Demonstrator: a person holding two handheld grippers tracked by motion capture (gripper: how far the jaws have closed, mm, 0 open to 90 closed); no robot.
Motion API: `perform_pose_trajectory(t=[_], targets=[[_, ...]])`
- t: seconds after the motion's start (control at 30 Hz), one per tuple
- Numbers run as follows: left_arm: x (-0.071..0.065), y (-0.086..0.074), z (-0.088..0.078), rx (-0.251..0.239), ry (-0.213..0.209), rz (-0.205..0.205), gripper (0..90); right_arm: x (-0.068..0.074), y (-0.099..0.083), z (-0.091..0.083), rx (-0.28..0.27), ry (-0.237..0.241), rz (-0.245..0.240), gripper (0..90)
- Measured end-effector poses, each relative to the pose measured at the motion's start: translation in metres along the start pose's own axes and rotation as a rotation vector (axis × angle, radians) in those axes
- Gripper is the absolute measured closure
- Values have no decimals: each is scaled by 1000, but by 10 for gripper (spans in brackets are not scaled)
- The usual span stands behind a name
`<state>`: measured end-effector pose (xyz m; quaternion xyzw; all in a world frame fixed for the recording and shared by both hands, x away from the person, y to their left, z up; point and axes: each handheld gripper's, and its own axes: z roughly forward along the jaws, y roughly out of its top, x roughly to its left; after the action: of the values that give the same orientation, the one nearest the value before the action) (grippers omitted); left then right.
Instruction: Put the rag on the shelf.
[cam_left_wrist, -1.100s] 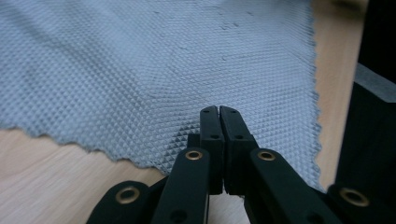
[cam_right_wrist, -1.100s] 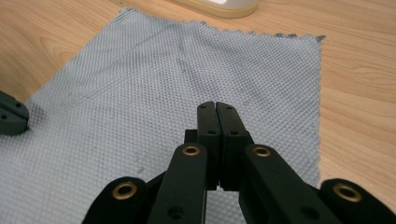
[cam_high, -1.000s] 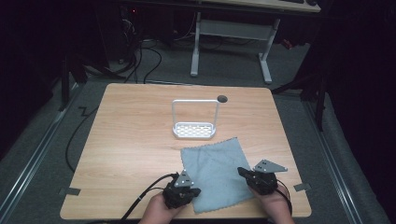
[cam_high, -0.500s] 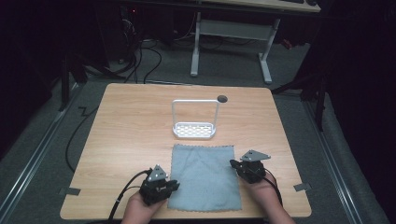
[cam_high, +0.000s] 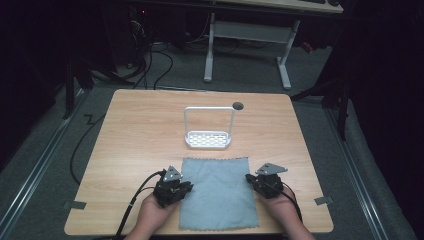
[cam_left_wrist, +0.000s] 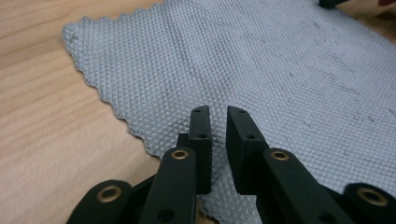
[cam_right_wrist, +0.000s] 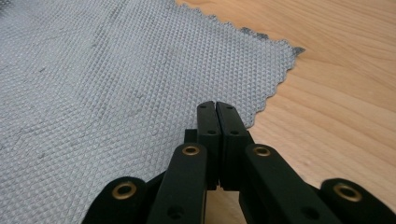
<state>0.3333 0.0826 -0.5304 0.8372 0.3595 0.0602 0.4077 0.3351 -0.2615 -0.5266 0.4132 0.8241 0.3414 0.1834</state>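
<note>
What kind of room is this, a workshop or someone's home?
Probably a lab or recording workspace, not a home: a bare wooden table under a dark surround, cables trailing over the grey floor behind it, and a second white-legged desk beyond.

Bare tabletop (cam_high: 135, 135) around rack (cam_high: 208, 139)

Table: pale wooden tabletop (cam_high: 140, 145), small round dark hole (cam_high: 238, 106) near its far edge
Cloth: flat grey square cloth (cam_high: 218, 192) at the near edge
Rack: white wire-framed rack with perforated base (cam_high: 208, 139), just beyond the cloth
Left gripper: black two-jaw left gripper (cam_high: 171, 187), at the cloth's left edge
Right gripper: black two-jaw right gripper (cam_high: 265, 182), at the cloth's right edge
</note>
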Motion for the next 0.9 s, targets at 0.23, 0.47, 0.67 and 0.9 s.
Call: perform_pose_trajectory(t=[0.23,0.47,0.67,0.9], targets=[[-1,-16,-20,24,-24,-27,814,19,-2,-2,-1,72,-29,891],[-5,-35,-39,27,-33,-37,809,34,-4,-5,1,125,-61,873],[5,-27,-46,-34,24,-43,680,31,-1,-9,-49,92,-46,810],[38,-6,-30,-88,116,-124,518,17,-5,-12,-71,58,10,673]])
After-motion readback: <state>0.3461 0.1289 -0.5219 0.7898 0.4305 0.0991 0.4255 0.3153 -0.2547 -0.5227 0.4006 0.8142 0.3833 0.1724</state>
